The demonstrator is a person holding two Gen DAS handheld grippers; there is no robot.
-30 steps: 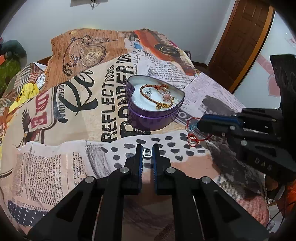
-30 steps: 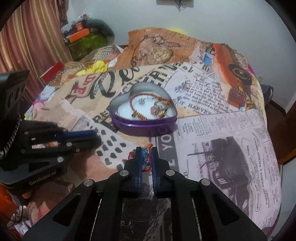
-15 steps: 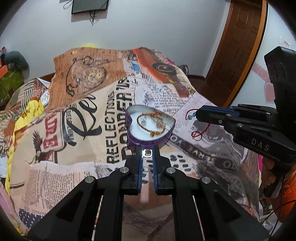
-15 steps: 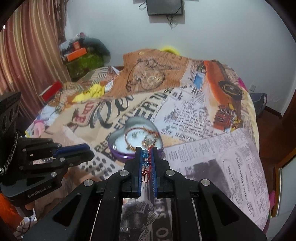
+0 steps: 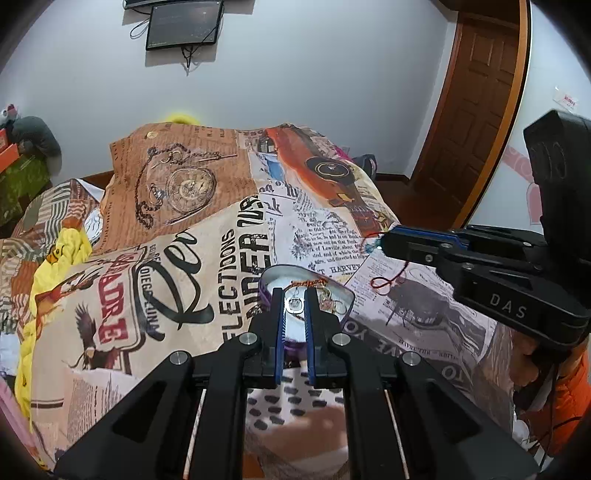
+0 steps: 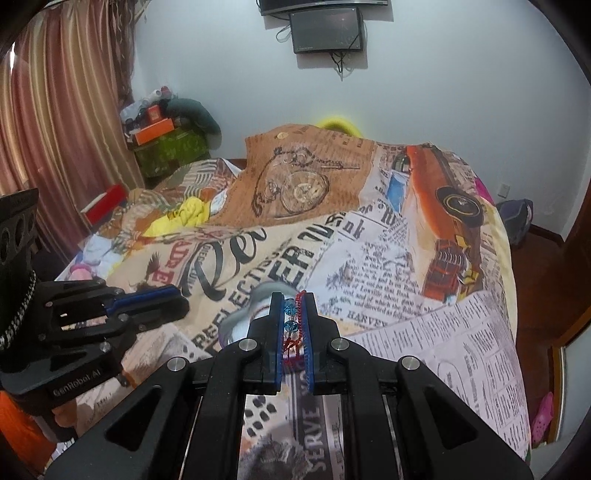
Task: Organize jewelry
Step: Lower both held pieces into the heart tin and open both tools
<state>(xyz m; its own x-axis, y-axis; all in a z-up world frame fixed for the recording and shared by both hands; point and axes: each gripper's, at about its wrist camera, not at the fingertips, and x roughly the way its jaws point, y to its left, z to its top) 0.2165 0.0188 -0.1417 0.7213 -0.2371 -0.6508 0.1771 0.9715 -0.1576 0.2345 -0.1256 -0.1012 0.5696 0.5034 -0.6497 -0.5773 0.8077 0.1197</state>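
My left gripper [image 5: 294, 297] is shut on a small silver ring [image 5: 294, 305], held up in front of the purple heart-shaped tin [image 5: 341, 291], which has a gold bracelet [image 5: 310, 283] inside. My right gripper [image 6: 293, 301] is shut on a red cord bracelet with blue beads [image 6: 290, 316]; in the left wrist view that red cord bracelet [image 5: 380, 282] dangles from the right gripper [image 5: 384, 244] above the bed, right of the tin. The tin [image 6: 236, 317] lies mostly hidden behind my right fingers. The left gripper [image 6: 181, 301] shows at the left of the right wrist view.
A newspaper-print bedspread [image 5: 207, 251] covers the bed. A yellow cloth [image 5: 62, 254] lies at the left, a wooden door [image 5: 476, 99] stands at the right, and a screen [image 6: 327, 31] hangs on the far wall. Curtains [image 6: 62, 103] and cluttered boxes [image 6: 162, 147] stand left.
Both grippers have risen off the bedspread with their pieces and tilted upward, so more wall shows. The red cord bracelet now hangs in the air instead of lying on the bedspread.
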